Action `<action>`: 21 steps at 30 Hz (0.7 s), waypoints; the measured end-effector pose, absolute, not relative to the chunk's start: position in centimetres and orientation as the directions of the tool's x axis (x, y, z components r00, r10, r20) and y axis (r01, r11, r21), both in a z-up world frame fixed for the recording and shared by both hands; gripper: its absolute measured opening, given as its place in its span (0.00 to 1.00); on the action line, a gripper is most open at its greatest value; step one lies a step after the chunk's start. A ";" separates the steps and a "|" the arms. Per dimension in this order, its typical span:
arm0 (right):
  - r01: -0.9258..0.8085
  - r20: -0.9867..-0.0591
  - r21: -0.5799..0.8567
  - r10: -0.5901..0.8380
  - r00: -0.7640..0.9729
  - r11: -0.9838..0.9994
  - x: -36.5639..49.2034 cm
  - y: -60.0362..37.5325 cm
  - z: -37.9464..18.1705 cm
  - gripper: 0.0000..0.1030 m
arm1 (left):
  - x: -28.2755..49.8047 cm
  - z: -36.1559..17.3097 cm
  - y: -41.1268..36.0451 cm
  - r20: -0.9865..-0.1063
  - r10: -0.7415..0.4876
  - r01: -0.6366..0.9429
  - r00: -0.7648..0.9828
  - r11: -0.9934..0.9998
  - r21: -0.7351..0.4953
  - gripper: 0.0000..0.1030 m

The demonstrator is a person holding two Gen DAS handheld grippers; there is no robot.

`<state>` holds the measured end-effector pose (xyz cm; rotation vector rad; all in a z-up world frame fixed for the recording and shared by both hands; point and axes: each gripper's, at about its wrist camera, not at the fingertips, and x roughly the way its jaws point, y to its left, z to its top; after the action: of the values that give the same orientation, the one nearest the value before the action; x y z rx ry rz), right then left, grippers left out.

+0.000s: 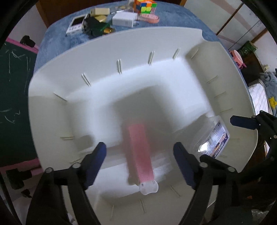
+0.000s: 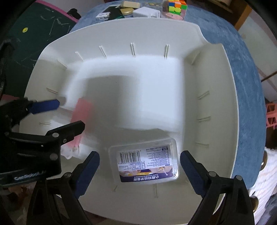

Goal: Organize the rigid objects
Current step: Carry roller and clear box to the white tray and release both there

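A big white plastic bin (image 1: 121,43) fills both views. Inside it lies a blurred pink stick-shaped item (image 1: 141,155) with a clear cap, between the fingers of my left gripper (image 1: 140,146), which stands open and does not touch it. A clear flat box with a barcode label (image 2: 145,162) rests on the bin floor between the spread fingers of my right gripper (image 2: 140,154), also open with gaps on both sides. The box (image 1: 213,138) shows at the right in the left wrist view. The pink item (image 2: 83,110) and the left gripper's blue finger (image 2: 45,105) appear at the left in the right wrist view.
Beyond the bin, on the blue fuzzy cloth (image 2: 242,69), sit a colour cube (image 1: 145,6), a white charger block (image 1: 123,19), a small white-framed device (image 1: 76,26) and several small boxes. A green chalkboard (image 1: 13,86) stands at the left.
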<state>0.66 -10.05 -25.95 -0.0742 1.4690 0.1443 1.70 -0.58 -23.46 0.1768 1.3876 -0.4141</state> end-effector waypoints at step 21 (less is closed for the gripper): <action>-0.183 -0.974 0.078 0.114 0.196 0.980 0.7 -10.1 -19.5 0.92 | 4.0 -16.7 1.0 -0.943 -0.216 0.341 0.253 0.932 -0.122 0.83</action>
<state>0.73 -10.14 -19.50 -0.0594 1.3575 0.2081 4.02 0.97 -16.67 0.1148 1.2604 -0.3797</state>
